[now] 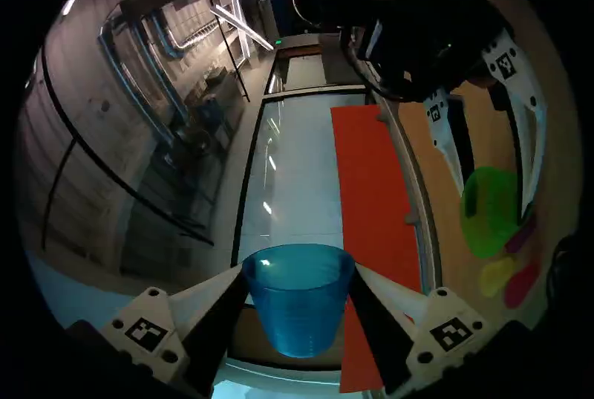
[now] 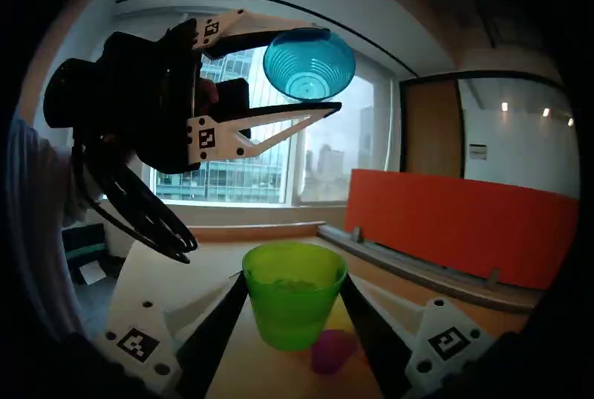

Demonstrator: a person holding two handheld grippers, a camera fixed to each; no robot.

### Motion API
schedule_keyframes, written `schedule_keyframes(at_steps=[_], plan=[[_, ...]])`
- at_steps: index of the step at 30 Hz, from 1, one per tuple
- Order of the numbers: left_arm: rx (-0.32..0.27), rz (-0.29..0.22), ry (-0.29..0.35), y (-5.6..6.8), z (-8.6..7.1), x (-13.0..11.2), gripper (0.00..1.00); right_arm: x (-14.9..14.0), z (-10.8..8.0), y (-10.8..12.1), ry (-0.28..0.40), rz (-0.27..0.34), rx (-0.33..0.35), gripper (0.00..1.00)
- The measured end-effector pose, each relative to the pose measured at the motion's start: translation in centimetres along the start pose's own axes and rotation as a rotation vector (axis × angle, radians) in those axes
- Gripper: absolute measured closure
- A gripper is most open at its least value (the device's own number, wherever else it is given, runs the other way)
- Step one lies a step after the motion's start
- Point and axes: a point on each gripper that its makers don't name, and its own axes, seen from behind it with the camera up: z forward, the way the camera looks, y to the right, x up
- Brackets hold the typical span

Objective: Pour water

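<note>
A translucent blue cup (image 1: 299, 299) sits between the fingers of my left gripper (image 1: 298, 271), which is shut on it. In the right gripper view that left gripper (image 2: 330, 67) is high up, and the blue cup (image 2: 308, 63) lies tipped on its side with its mouth towards the camera. My right gripper (image 2: 294, 280) is shut on a green cup (image 2: 295, 295), held upright low over the wooden table (image 2: 223, 250). The left gripper view shows the right gripper (image 1: 494, 198) and the green cup (image 1: 486, 209) at the right. I cannot tell whether either cup holds water.
Small yellow (image 2: 340, 315) and magenta (image 2: 332, 351) cups stand on the table behind the green cup. An orange partition (image 2: 460, 224) runs along the table's far side. A large window (image 2: 245, 169) lies beyond. A person's sleeve (image 2: 37, 206) is at the left.
</note>
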Motion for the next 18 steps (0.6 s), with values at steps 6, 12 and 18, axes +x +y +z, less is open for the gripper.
schedule_keyframes(at_steps=[6,12,18], plan=[[-0.022,-0.176,-0.016,0.7,0.1,-0.5,0.13,0.2,-0.2,0.2,0.004,0.000,-0.007,0.10],[-0.038,-0.368,-0.037,1.4,0.4,-1.1,0.13,0.5,-0.3,0.2,0.010,0.002,-0.010,0.10],[-0.044,-0.526,-0.050,1.6,0.6,-1.9,0.13,0.8,-0.4,0.3,0.014,0.000,-0.016,0.10]])
